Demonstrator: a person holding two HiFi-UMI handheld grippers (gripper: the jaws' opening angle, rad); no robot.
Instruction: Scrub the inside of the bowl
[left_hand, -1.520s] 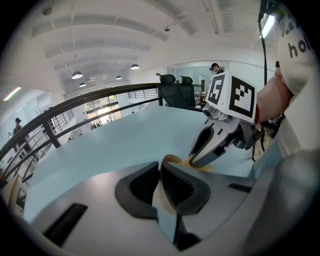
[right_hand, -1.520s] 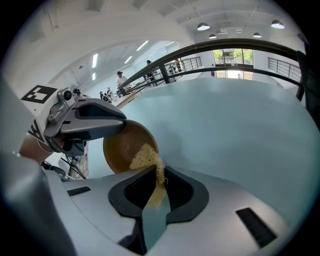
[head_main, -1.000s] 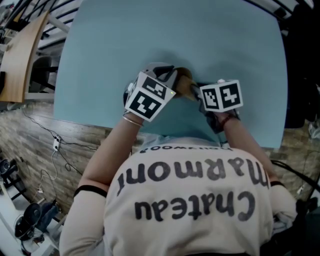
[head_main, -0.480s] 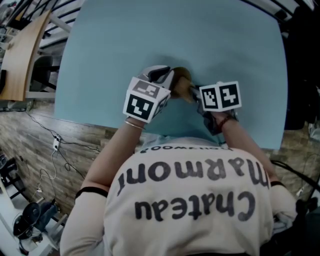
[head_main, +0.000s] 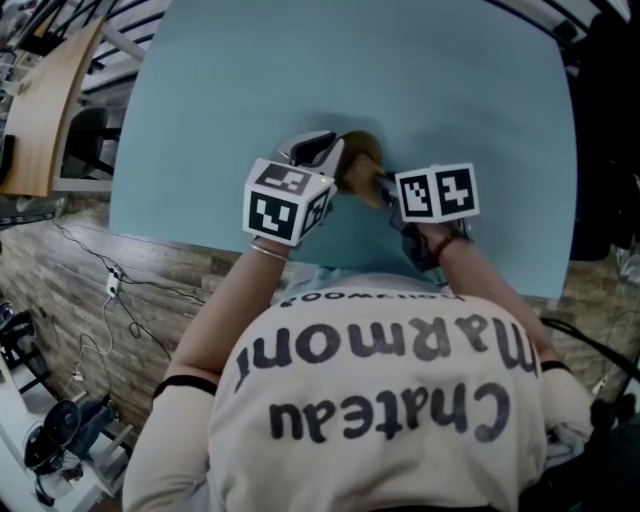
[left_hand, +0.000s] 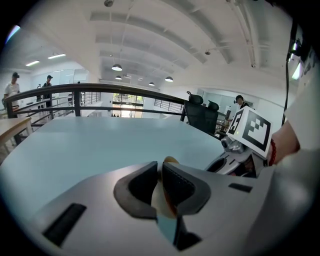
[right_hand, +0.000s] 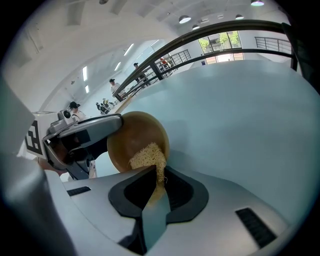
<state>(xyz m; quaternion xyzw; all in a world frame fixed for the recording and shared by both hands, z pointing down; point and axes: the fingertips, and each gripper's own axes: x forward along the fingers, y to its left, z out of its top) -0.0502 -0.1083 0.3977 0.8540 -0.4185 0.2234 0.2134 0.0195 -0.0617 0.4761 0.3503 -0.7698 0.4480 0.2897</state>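
My left claw, opening slightly, pinches the bowl rim; its hollow faces my right claw, which grips the scrubber.

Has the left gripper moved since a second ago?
Yes: the left gripper, jaws opening around the round wooden bowl's rim, has shifted slightly left and toward the light blue table's near edge.

Smooth wooden bowl, coarse fibrous scrubber, matt pale-blue tabletop, rough plank-look floor.
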